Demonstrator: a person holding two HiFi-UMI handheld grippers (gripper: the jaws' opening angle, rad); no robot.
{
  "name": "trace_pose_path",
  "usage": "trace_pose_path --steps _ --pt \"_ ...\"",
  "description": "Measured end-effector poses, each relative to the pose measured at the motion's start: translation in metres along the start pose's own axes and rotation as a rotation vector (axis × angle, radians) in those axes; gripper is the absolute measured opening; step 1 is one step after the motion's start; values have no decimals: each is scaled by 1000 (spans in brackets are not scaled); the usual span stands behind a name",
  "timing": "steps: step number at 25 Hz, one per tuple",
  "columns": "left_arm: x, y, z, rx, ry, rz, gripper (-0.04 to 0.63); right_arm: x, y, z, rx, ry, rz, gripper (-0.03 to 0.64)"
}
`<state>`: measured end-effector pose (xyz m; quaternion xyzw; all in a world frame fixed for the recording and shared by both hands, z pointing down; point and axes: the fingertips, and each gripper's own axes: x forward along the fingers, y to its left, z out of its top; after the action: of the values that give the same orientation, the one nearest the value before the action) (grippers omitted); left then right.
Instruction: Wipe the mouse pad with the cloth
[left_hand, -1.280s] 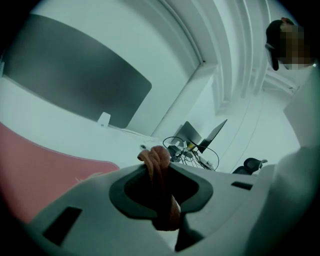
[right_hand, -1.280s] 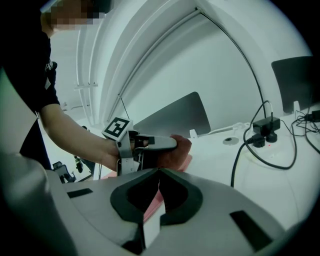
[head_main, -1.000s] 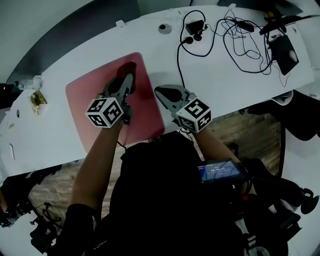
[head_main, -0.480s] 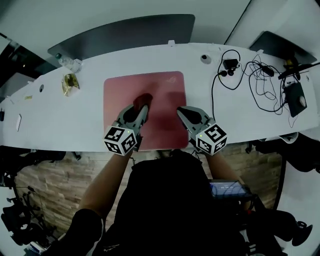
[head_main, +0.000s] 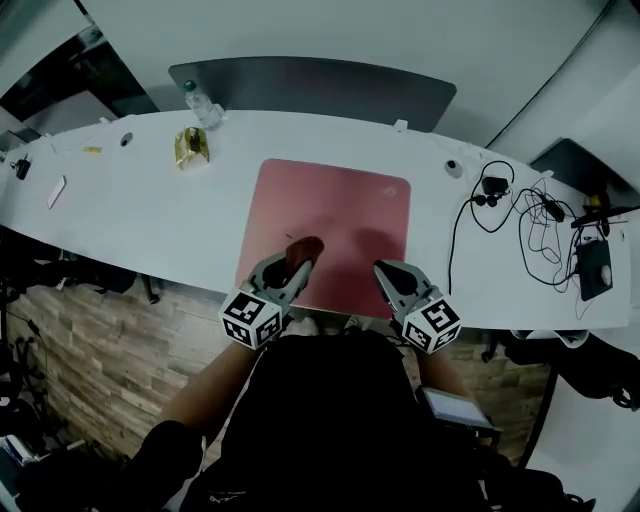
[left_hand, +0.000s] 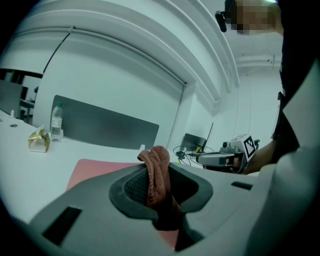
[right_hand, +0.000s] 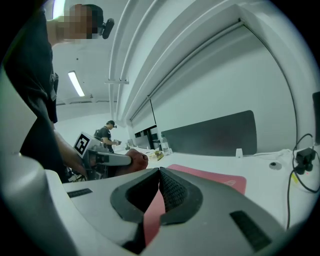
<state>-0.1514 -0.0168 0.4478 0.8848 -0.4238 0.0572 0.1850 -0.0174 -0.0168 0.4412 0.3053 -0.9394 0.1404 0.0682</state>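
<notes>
I've drawn my left gripper (head_main: 291, 266) and its crumpled rust-brown cloth (head_main: 304, 247) back over the pink rectangular mouse pad (head_main: 340, 210) to its near edge.

The head view has a strong fisheye bend: the white table (head_main: 150, 215) curves like a bow and the picture's corners fall dark. We find the table bright and evenly lit from above, while the wooden floor (head_main: 110, 340) below it and the person's dark clothing (head_main: 320, 420) are dim, nearly without detail. Faint soft shadows lie on the mouse pad (head_main: 340, 215).

Both gripper views are round pictures with black corners and a cool bluish cast. In the right one a ceiling light strip (right_hand: 76, 83) glows. Close to the lens, the left gripper (left_hand: 159, 175), its cloth (left_hand: 156, 160) and the right gripper (right_hand: 159, 172) look soft and out of focus.
</notes>
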Motion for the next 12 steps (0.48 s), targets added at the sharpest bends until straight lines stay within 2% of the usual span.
trace_pose_path --steps 12 --pt "-39 11 -10 -19 -25 10 84 14 27 -1 -21 21 9 26"
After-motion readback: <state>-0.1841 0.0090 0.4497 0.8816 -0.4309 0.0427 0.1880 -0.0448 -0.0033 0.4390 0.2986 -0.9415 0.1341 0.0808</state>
